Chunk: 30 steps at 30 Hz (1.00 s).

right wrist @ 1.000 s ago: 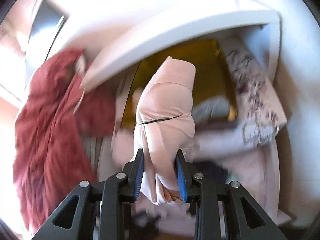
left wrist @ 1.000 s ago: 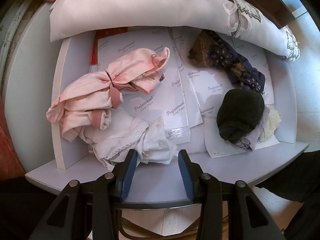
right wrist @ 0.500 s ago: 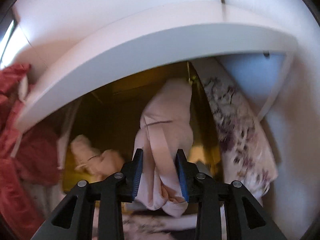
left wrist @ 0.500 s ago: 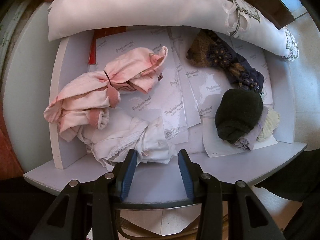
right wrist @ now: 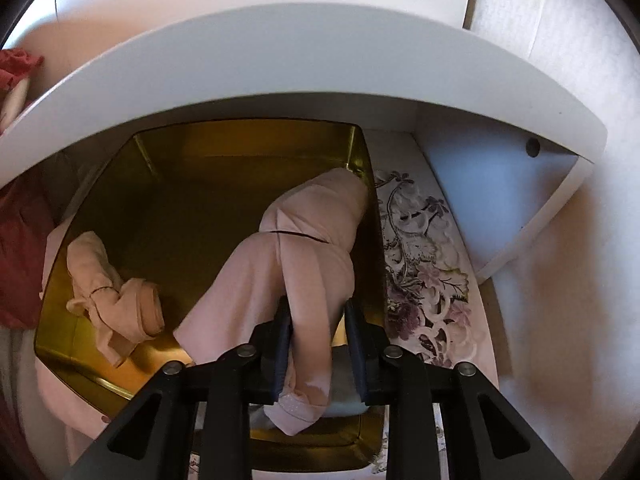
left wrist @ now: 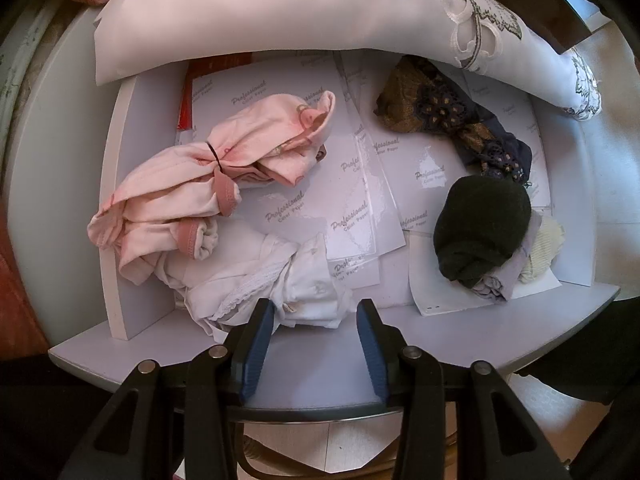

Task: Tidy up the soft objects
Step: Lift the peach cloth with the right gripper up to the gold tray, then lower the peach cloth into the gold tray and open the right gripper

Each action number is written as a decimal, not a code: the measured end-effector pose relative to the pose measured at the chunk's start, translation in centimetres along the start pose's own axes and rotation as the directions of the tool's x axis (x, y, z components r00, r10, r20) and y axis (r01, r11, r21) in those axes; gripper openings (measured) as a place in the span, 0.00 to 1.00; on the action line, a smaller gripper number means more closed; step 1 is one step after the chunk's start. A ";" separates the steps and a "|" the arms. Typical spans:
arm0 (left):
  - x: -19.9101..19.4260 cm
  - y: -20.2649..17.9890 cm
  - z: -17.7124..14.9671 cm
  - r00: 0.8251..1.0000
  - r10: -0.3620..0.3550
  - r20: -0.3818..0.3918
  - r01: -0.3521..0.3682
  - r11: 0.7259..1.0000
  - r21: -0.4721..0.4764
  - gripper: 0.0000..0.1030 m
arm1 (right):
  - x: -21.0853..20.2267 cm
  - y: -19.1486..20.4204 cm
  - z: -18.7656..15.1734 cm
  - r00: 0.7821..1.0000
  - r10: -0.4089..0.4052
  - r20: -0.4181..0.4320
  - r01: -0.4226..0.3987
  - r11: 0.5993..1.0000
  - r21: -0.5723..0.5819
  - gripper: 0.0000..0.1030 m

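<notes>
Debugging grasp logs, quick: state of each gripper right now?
Left gripper: open, holding nothing.
Right gripper: shut on the pink bundle, over the gold tin.

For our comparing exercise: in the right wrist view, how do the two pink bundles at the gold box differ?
The held bundle is larger, plain pale pink, and sits between the fingers of the right gripper, leaning on the gold box's right wall. The loose bundle is smaller, peachier, and lies free at the box's left. Both are tied with a thin dark band.

White shelf (right wrist: pixel 304 60) overhead; tiled floor (left wrist: pixel 320 440) below drawer.
</notes>
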State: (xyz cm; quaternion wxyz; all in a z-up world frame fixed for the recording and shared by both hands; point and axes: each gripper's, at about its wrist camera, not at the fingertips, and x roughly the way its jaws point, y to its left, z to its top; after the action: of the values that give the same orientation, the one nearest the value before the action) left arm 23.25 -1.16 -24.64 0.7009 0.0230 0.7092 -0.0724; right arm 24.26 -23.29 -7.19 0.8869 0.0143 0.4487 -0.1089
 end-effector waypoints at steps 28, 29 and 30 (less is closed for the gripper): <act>0.3 -0.1 -0.1 1.000 -0.007 0.004 0.007 1.000 0.008 0.42 | -3.5 0.0 -1.6 1.000 0.016 0.008 -0.016 1.000 -0.022 0.47; 0.4 -0.1 -0.1 1.000 -0.009 0.004 0.009 1.000 0.008 0.42 | -3.6 -0.1 -1.6 1.000 0.017 0.008 -0.017 1.000 -0.018 0.47; 0.5 -0.1 -0.1 1.000 -0.009 0.003 0.009 1.000 0.008 0.42 | -3.8 -0.1 -1.6 1.000 0.018 0.010 -0.017 1.000 -0.016 0.47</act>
State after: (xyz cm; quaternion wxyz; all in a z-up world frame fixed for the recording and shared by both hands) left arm 23.16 -1.31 -25.10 0.7014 0.0224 0.7080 -0.0787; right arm 20.77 -22.55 -5.16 0.8902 0.0109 0.4449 -0.0978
